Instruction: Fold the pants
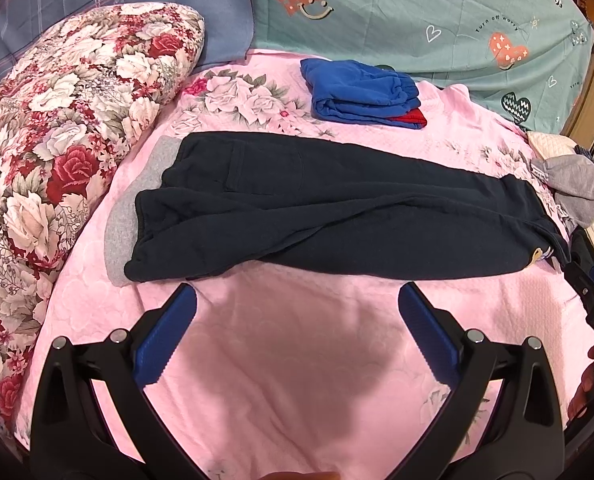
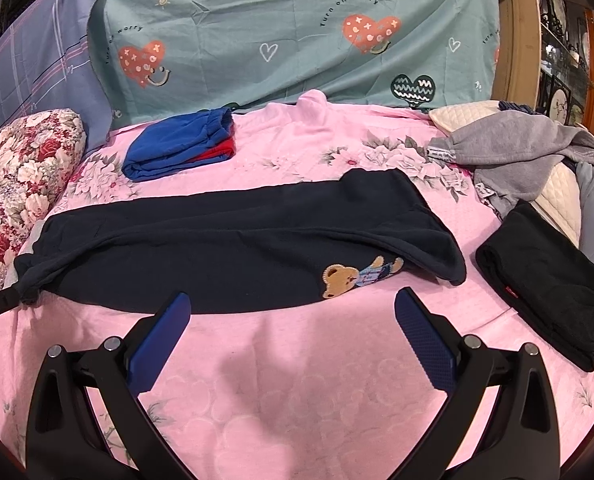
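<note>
The navy pants (image 1: pixel 337 208) lie flat across the pink bedspread (image 1: pixel 297 360), legs stacked, waistband toward the floral pillow (image 1: pixel 65 120). Left of the pants, a grey cloth (image 1: pixel 137 200) is mostly hidden beneath the waistband. Beyond the pants sits a folded blue-and-red pile (image 1: pixel 361 92). Only the right view shows the bear patch (image 2: pixel 357 276) near the cuffs and a black folded garment (image 2: pixel 545 280) right of them. The left gripper (image 1: pixel 297 312) and right gripper (image 2: pixel 293 316) hover just short of the pants, jaws spread, empty.
</note>
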{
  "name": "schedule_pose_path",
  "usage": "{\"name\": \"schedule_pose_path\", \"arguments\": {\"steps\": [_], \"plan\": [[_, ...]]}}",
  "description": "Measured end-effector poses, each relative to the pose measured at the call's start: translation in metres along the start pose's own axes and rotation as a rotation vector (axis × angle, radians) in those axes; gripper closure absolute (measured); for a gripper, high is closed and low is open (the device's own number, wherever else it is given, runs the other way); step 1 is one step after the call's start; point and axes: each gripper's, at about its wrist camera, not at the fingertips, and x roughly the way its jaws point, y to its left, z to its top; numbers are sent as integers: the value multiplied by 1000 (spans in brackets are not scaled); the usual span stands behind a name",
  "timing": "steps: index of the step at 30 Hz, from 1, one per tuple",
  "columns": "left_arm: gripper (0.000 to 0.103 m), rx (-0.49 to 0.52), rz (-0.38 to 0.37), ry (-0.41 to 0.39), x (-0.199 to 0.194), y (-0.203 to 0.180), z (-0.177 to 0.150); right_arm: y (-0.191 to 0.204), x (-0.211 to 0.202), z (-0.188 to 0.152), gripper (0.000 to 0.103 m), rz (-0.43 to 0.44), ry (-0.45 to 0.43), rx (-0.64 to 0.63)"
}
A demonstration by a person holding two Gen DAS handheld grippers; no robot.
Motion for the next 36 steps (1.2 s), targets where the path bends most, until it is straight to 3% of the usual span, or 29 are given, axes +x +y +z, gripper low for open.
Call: {"name": "schedule_pose_path", "arguments": {"steps": [7, 11, 14, 21, 24, 26, 28, 29, 30, 33, 36], "plan": [[2, -160, -68, 75, 12, 65, 3, -15, 9, -1, 1, -18, 19, 53], [2, -338, -125, 205, 37, 117, -9, -13, 21, -3, 1, -10, 43, 49], [2, -436, -141, 238, 47, 142, -17, -8, 29, -4, 1, -4, 61, 38], [2, -469, -186, 268, 69, 144, 3, -9, 37, -2, 1, 18, 76, 50], [7, -511, -207, 303, 88, 140, 14, -15, 38, -1, 1, -1, 74, 57], [14, -541, -222, 313, 97, 139, 20, -21, 39, 1, 1, -14, 76, 60], [32, -556, -203, 312, 103, 138, 25, -28, 39, 4, 1, -34, 75, 62], [45, -559, -179, 294, 103, 138, 27, -37, 38, 8, 1, -59, 69, 73], [80, -554, -151, 278, 103, 138, 29, -43, 38, 10, 1, -78, 66, 79], [91, -498, -88, 198, 88, 134, 33, -71, 38, 20, 1, -177, 52, 108], [91, -405, -31, 144, 66, 128, 34, -102, 45, 33, 1, -231, 68, 157]]}}
